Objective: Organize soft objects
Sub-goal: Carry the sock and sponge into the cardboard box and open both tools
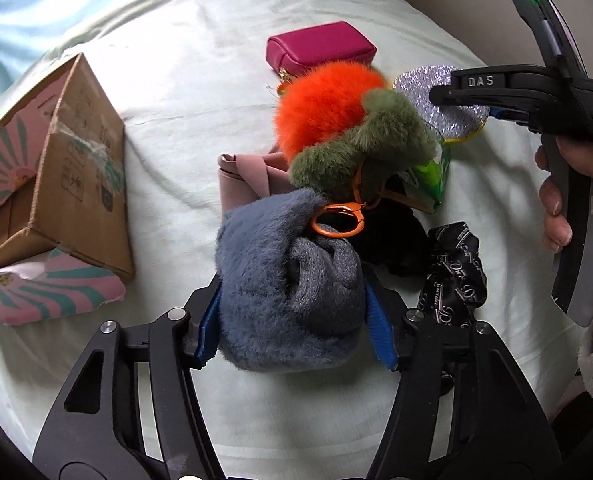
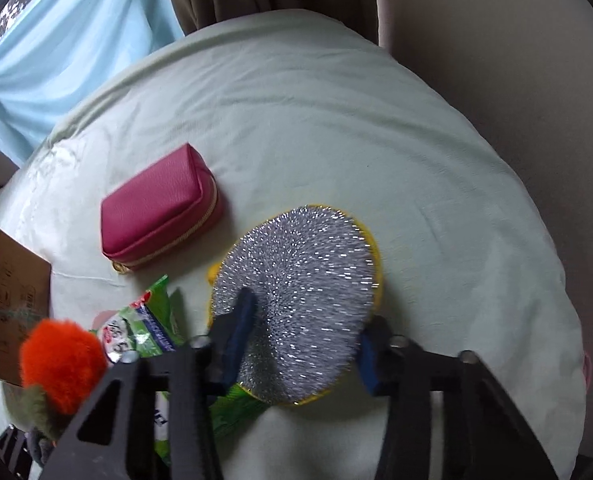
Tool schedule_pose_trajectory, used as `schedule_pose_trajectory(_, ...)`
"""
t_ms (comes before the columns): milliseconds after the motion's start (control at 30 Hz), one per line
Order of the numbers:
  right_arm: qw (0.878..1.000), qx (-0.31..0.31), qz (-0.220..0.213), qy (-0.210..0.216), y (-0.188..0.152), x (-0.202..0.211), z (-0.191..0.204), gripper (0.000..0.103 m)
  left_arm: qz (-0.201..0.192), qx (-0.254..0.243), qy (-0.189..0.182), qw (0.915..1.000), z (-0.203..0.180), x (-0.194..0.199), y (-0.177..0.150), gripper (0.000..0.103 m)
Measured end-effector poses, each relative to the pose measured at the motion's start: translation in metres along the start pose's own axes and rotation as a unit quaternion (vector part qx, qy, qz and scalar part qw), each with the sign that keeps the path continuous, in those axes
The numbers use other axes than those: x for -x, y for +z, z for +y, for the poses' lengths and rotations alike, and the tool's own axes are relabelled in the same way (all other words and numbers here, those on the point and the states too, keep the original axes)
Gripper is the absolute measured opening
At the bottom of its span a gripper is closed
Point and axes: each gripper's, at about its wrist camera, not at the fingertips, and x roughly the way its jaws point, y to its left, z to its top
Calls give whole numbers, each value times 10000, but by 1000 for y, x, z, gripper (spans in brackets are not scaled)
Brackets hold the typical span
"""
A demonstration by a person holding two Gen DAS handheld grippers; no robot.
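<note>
My left gripper (image 1: 292, 320) is shut on a grey-blue furry sock bundle (image 1: 288, 280), its blue pads pressed into both sides. Beyond it lie an orange pompom (image 1: 320, 104) with an olive furry piece (image 1: 364, 144) and an orange clip ring (image 1: 336, 220), a pink cloth (image 1: 248, 180), a black scrunchie (image 1: 456, 276) and a magenta pouch (image 1: 320, 50). My right gripper (image 2: 304, 340) straddles a round silver sparkly pad (image 2: 296, 300) with a yellow rim; the pad sits between the wide-apart fingers. The pad also shows in the left wrist view (image 1: 436, 84).
A torn cardboard box (image 1: 56, 168) with pink-green wrapping lies at the left on the pale green sheet (image 1: 184, 80). A green plastic packet (image 2: 152, 328) lies beside the pad. The magenta pouch (image 2: 160, 212) lies left of the pad. Curtains and a wall stand behind the bed.
</note>
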Motion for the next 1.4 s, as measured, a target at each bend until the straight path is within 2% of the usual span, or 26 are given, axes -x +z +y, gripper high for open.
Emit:
schedule_pose_trajectory(67,9999,-91,23,100,2,5,-3,24,-33,57,-3,10000,3,6,2,56)
schedule_pose_trajectory(167,9998,-117,-15,153,6,14,-3,19,-107,126,7,9999,7,21,6,56)
schedule_pose_trajectory(433,9996,-58,-230,127,28,52,12,16,-505,259,51,9984,22,77,29,56)
schedule_pose_trajectory(633,9985,160,-512,84,45,108,38,16,-942,417,120,9946,51,129,59,56)
schedule_pose_trajectory(867,9955,414,-801,300,65,174,105,16,-1256,660,249,9896,115,189,87,56)
schedule_pose_trajectory(1067,9929,545,-870,608,70,207,179,16,-1276,933,419,9865,188,218,96,56)
schedule_pose_trajectory(1233,9910,705,-692,902,64,209,250,16,-1245,1113,647,9838,255,234,92,56)
schedule_pose_trajectory(1400,9890,903,-370,1116,48,192,311,16,-1071,1265,835,9826,316,228,78,56)
